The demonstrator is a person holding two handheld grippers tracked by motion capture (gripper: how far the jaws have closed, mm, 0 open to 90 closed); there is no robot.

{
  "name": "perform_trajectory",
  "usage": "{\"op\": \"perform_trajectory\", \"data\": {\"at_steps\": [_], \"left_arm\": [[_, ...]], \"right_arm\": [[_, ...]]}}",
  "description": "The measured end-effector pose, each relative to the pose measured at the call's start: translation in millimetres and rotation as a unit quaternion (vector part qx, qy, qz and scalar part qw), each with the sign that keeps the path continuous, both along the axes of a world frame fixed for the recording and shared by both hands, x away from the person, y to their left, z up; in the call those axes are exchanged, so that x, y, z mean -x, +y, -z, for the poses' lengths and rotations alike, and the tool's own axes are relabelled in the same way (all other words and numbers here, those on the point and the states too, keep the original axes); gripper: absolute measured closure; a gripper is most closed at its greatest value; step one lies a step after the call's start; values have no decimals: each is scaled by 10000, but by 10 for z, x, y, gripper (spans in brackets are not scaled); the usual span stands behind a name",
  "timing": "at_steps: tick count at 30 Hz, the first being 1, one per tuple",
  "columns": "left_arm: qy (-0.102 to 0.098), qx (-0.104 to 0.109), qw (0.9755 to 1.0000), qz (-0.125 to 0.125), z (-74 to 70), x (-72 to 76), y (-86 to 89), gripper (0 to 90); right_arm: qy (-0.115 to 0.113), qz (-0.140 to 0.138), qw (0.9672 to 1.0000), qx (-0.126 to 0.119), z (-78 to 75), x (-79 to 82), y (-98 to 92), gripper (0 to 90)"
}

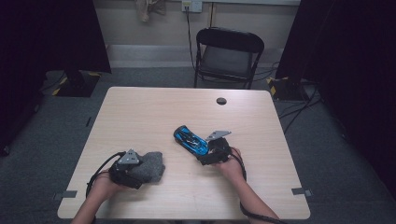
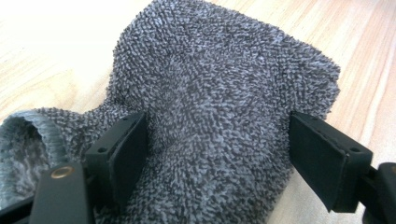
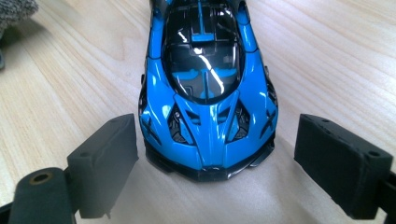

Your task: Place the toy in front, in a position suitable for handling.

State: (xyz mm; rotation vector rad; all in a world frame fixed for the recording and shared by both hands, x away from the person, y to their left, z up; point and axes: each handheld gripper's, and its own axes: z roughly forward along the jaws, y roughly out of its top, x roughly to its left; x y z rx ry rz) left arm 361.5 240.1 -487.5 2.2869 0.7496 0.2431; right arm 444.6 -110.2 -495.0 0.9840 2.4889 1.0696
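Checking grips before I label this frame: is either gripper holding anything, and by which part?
The left gripper straddles the grey sock across its middle, jaws wide; a firm grip cannot be told. The right gripper is open, just short of the blue toy car, holding nothing.

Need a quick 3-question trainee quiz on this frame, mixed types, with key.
1. True or false: the right gripper is shut on the car.
2. What lies between the left gripper's jaws? A) grey sock B) blue car C) nothing
3. Which end of the table has the round hole: near the person or far?

Key: 1 false, its jaws stand apart either side of the car; 2 A, the sock; 3 far.
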Motion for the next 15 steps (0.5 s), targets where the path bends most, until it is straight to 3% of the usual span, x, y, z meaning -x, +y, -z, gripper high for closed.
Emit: {"op": "perform_trajectory", "data": {"at_steps": [15], "left_arm": [[-6,2,10000,-9,1,2,-1,208]], "right_arm": [[-96,-67,9999,66,69,9,4,128]]}}
